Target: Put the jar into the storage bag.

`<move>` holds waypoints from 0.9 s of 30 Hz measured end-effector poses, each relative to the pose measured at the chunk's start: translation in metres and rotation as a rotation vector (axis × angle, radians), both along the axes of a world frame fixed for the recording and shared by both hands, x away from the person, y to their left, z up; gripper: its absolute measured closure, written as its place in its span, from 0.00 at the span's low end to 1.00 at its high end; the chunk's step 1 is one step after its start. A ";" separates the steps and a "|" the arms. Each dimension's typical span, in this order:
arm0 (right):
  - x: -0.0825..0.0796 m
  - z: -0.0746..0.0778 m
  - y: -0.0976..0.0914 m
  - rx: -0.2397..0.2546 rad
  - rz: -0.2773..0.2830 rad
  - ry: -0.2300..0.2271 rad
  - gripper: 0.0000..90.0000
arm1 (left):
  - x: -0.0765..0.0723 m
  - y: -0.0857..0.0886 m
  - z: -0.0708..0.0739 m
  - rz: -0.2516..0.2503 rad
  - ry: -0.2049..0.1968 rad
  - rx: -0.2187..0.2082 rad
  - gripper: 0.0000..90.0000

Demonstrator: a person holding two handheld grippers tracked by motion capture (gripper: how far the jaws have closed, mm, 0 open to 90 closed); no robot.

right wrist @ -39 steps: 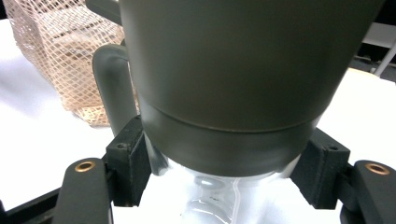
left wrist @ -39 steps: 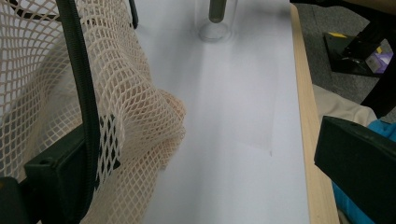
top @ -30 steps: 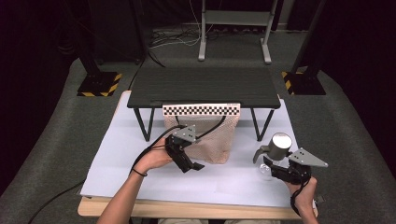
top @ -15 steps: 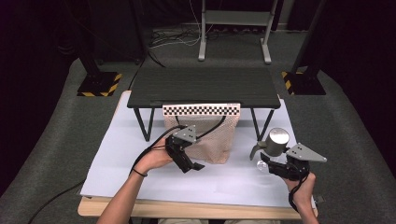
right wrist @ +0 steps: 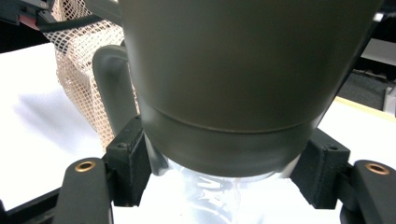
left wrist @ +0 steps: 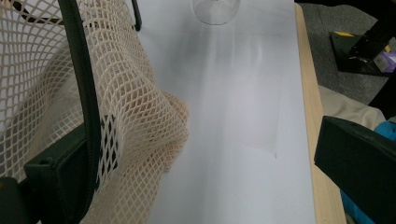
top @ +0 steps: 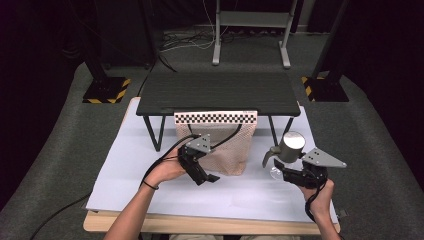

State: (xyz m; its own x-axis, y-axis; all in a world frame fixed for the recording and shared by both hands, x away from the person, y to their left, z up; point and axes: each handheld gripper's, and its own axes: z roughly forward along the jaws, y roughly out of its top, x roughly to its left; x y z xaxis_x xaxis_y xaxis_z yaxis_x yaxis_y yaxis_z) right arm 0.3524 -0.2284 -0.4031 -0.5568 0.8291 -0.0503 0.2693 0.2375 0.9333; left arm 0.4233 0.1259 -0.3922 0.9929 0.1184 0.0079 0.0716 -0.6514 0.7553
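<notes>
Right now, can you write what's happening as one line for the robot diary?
left gripper: open, one jaw inside mesh bag mouth | right gripper: shut on mug, lifted beside bag | mug not yet in bag

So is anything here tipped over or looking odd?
Yes: the grey mug in the right gripper is upside down, base up, its clear lid at the bottom. The mesh bag hangs rumpled over one jaw of the left gripper. Nothing looks spilled or broken.

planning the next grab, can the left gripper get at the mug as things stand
Probably not right away. The left gripper has one jaw hooked in the mesh bag, and the mug sits across the white sheet, clamped in the right gripper. The sheet between them is bare.
</notes>
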 end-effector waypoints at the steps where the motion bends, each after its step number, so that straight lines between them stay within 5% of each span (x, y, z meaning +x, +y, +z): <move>1: 0.000 0.001 0.001 0.002 0.000 0.000 0.33 | 0.000 0.000 0.000 0.000 0.000 0.000 0.00; 27: 0.011 0.018 0.025 0.010 0.070 -0.005 0.33 | -0.004 -0.003 -0.004 0.037 -0.034 -0.022 0.00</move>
State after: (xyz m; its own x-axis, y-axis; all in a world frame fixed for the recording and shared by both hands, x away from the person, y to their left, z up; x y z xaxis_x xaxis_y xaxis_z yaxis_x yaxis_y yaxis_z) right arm 0.3633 -0.2038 -0.3849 -0.6136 0.7883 -0.0452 0.2473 0.2462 0.9371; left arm 0.4193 0.1226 -0.3961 0.9870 0.1560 0.0384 0.0698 -0.6317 0.7721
